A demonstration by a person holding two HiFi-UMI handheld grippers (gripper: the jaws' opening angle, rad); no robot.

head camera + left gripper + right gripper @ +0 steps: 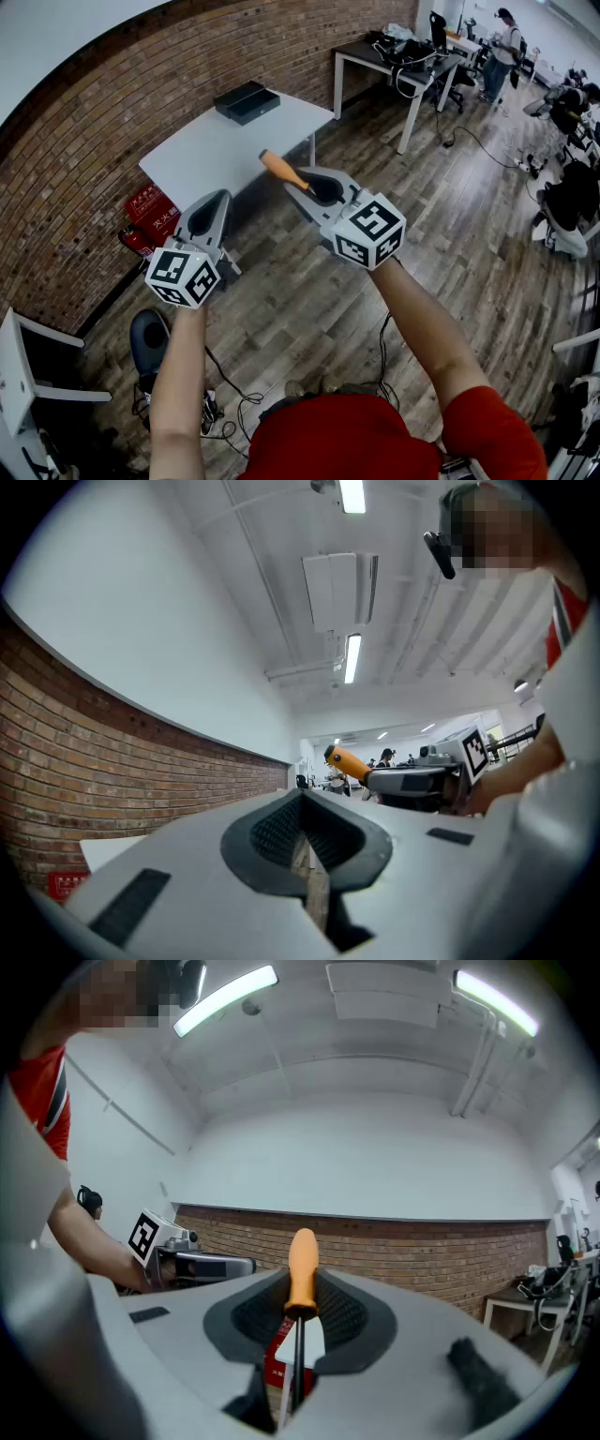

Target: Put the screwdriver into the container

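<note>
My right gripper [314,187] is shut on a screwdriver [281,169] with an orange handle, held in the air above the wooden floor. In the right gripper view the handle [302,1274] sticks out past the jaws and the dark shaft runs back between them. To its left, my left gripper [208,220] is shut with nothing in it. A dark rectangular container [246,101] lies on the white table [216,141] against the brick wall, beyond both grippers. The left gripper view shows its own jaws [305,841] pressed together and the screwdriver [347,761] off to the right.
A red box [150,208] and a fire extinguisher [136,242] stand by the wall at the left. A black stool [150,342] and cables lie near my feet. Desks [394,56], chairs and a standing person [497,56] are at the far right.
</note>
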